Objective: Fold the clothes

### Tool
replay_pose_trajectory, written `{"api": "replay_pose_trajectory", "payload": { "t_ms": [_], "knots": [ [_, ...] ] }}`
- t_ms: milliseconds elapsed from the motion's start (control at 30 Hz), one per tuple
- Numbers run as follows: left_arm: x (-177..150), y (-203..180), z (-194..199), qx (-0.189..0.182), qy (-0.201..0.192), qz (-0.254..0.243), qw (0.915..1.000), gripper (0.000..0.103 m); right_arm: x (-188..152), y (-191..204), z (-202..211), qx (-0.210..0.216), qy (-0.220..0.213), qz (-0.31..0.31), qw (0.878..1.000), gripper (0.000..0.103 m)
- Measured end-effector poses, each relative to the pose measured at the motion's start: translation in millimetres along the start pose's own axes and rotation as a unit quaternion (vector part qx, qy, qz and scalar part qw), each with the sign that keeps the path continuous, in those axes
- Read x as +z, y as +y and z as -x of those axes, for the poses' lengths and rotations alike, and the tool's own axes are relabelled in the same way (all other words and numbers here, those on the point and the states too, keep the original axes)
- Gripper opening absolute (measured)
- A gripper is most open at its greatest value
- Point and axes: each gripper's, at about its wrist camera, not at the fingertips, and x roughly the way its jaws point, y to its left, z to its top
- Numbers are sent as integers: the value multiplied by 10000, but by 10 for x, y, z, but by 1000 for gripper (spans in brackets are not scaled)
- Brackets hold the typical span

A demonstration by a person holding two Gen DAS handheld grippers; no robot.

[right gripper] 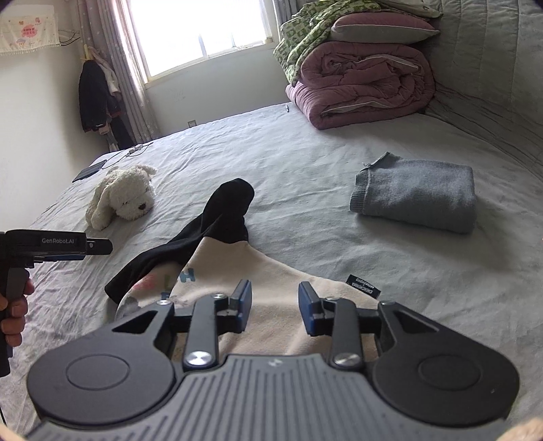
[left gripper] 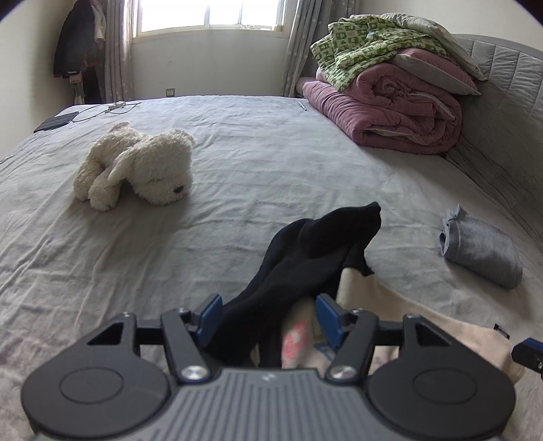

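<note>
Clothes on grey bedsheet (left gripper: 237, 163), wrinkled, covering whole bed. Padded grey headboard (left gripper: 509, 88) along right side. Window (right gripper: 203, 30) at far wall, bright, curtains (right gripper: 132, 68) either side; dark coats (right gripper: 95, 98) hung in left corner. Folded purple quilt (left gripper: 400, 112) at far right of bed, against headboard, topped by pillow (left gripper: 437, 71) and green checked blanket (left gripper: 359, 47).

Cream garment (right gripper: 271, 281) with coloured print spread flat at near edge of bed, black label (right gripper: 364, 286) at its right edge. Black garment (left gripper: 305, 257) draped across its left part, far end reaching onto bare sheet. Folded grey knit (right gripper: 417, 196) lying well apart to the right, near headboard. White plush dog (left gripper: 139, 166) on left half of bed, clear of clothes. Tablet (left gripper: 56, 121) and cable (left gripper: 108, 109) at far left corner.

Left gripper (left gripper: 268, 315) low over black garment, blue pads (left gripper: 327, 313) spread on both sides of the cloth, not pinching. Seen from right wrist camera, held by hand (right gripper: 13, 312) at left edge. Right gripper (right gripper: 275, 310) over cream garment, fingers parted, nothing between them.
</note>
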Motion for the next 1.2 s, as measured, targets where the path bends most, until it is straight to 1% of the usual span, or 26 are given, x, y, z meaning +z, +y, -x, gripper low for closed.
{"api": "replay_pose_trajectory", "payload": {
  "t_ms": [200,333,400,500,600,667,767,900,967,1033,1100,1200],
  "knots": [
    [-309,211,154,146,232,15,9996,64,-62,219,36,218,122,184,9995,41],
    [-507,318,233,178,401,3,9990,65,-120,408,47,335,211,377,9985,45],
    [-599,366,278,172,455,-4,9988,69,-156,507,45,414,284,460,9977,47],
    [-741,441,340,125,512,13,9986,73,-216,649,33,526,399,626,9959,52],
    [-907,521,366,2,555,107,9984,77,-291,808,2,638,513,843,9931,53],
    [-1022,578,342,-154,567,225,9980,78,-344,901,-14,725,597,952,9910,53],
    [-1072,605,251,-274,710,237,9968,77,-442,1042,-49,937,801,1061,9867,54],
    [-1137,641,130,-433,900,253,9947,76,-595,1254,-117,1251,1174,1283,9768,54],
    [-1133,645,106,-406,956,165,9945,77,-657,1352,-144,1378,1311,1446,9710,54],
    [-1129,661,75,-341,1025,103,9941,77,-727,1465,-172,1521,1466,1613,9640,55],
    [-1120,688,30,-305,1110,154,9932,77,-797,1571,-208,1668,1631,1742,9567,56],
    [-1095,720,-35,-355,1187,245,9920,78,-927,1716,-267,1883,1910,2004,9423,57]
  ]
}}
